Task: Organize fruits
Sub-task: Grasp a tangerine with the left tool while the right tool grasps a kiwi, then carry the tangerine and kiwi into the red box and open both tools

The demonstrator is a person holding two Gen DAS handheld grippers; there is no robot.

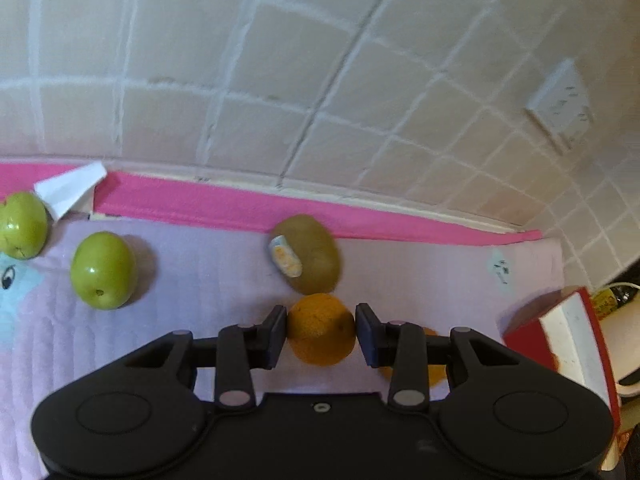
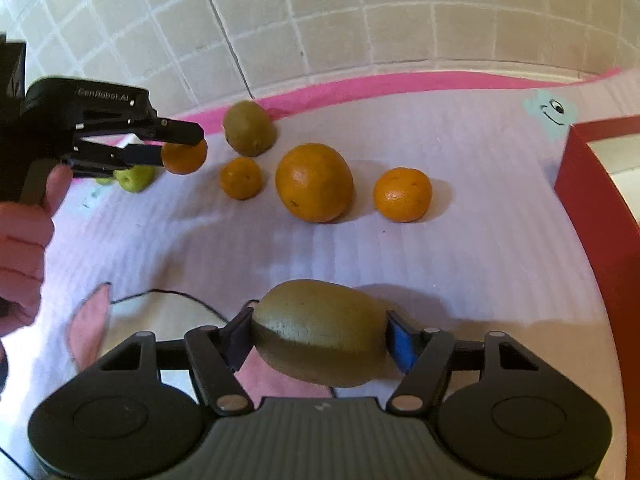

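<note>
My left gripper (image 1: 321, 330) is shut on a small orange (image 1: 322, 330) and holds it above the pale mat; it also shows in the right wrist view (image 2: 182, 148) at the far left. A kiwi with a sticker (image 1: 306, 254) lies just beyond it. Two green fruits (image 1: 103, 270) (image 1: 22, 225) lie at the left. My right gripper (image 2: 320, 334) is shut on a kiwi (image 2: 320, 332), above the mat. Beyond it lie a small orange (image 2: 241, 178), a big orange (image 2: 315, 182), another small orange (image 2: 402, 194) and a kiwi (image 2: 249, 128).
A red box with a white inside (image 2: 592, 184) stands at the right edge of the mat; it shows in the left wrist view (image 1: 568, 332) too. A tiled wall (image 1: 280, 80) runs behind the pink mat border (image 1: 240, 206). A white paper (image 1: 70, 188) lies at the back left.
</note>
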